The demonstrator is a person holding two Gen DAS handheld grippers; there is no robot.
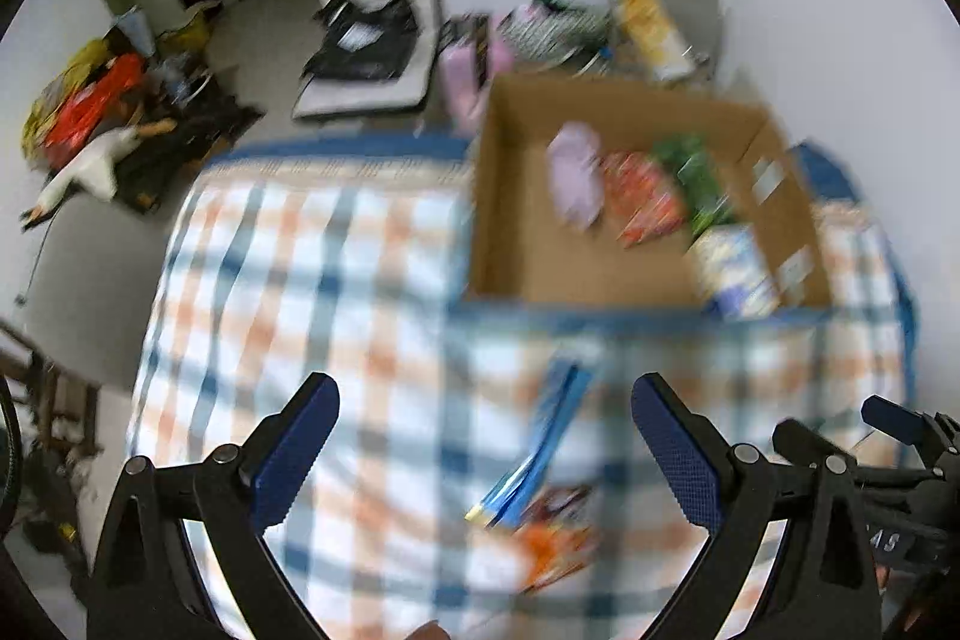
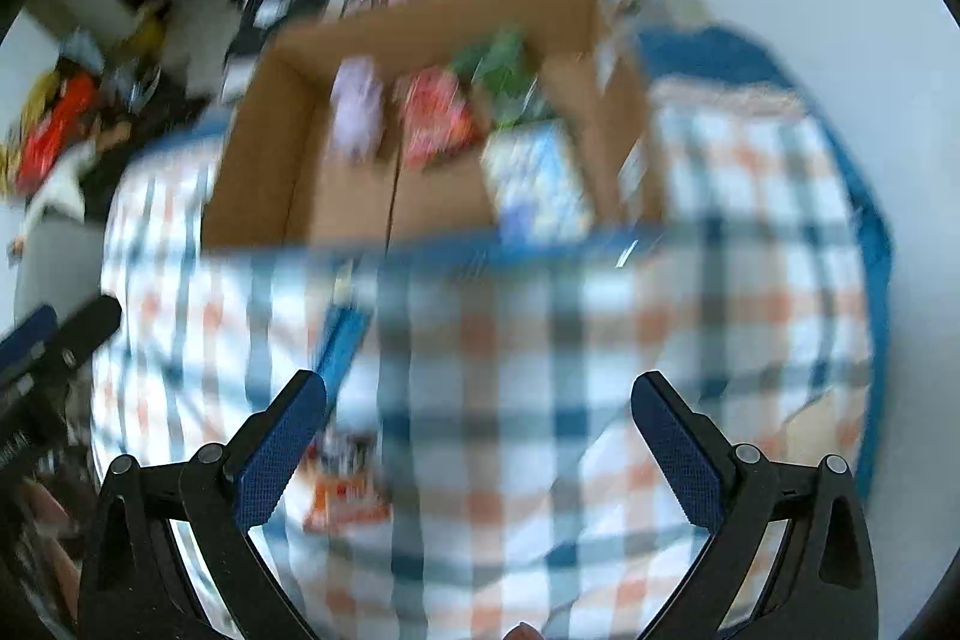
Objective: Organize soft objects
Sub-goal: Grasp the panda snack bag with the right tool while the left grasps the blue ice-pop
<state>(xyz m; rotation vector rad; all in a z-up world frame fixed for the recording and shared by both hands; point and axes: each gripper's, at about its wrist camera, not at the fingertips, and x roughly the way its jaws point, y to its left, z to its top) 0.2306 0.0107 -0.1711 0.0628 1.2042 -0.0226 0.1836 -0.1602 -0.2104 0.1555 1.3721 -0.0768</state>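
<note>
A cardboard box (image 1: 516, 244) stands on the plaid bed and holds a lilac soft item (image 1: 575, 175), a red-orange packet (image 1: 645, 202), a green packet (image 1: 696, 178) and a blue-white pack (image 1: 735, 274). A blue packet (image 1: 540, 451) and an orange packet (image 1: 555, 538) lie on the bedspread between my left gripper's fingers. My left gripper (image 1: 485, 454) is open and empty above them. My right gripper (image 2: 479, 451) is open and empty over the bedspread; the orange packet (image 2: 345, 490) lies by its left finger and the box (image 2: 264, 172) is ahead. Both views are blurred.
The plaid bedspread (image 1: 312, 280) covers the bed. Behind the box are a white chair (image 1: 372, 16) with black cloth and a pile of bags and packets (image 1: 648, 22) by the wall. Clutter and a white plush toy (image 1: 90, 166) lie on the floor at left.
</note>
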